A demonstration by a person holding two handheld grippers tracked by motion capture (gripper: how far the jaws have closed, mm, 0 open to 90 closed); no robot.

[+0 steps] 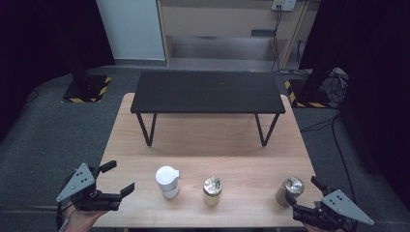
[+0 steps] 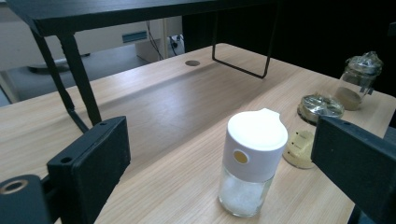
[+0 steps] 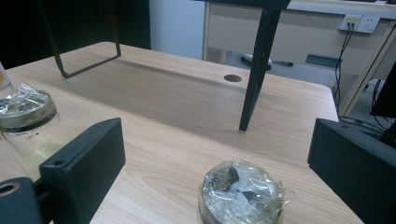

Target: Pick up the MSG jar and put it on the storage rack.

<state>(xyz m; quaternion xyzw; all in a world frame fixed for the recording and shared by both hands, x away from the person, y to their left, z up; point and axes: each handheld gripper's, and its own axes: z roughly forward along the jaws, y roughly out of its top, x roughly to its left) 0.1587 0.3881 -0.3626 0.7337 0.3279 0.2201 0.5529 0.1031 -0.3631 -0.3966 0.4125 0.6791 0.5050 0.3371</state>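
While both hands waited at the bench (image 1: 203,140) front edge, the right gripper (image 1: 305,195) stood, jaws apart, just beside the upright right-hand jar (image 1: 289,190); the left gripper (image 1: 117,179), jaws apart, faced the white-capped bottle (image 1: 167,181).

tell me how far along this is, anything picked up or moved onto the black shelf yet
Nothing looks done: the black shelf has nothing on top. In hand: nothing. The left gripper is open beside the white-capped jar, the right gripper open next to the foil-topped jar. Left: all three jars, including the middle jar, stand untouched on the wooden table.
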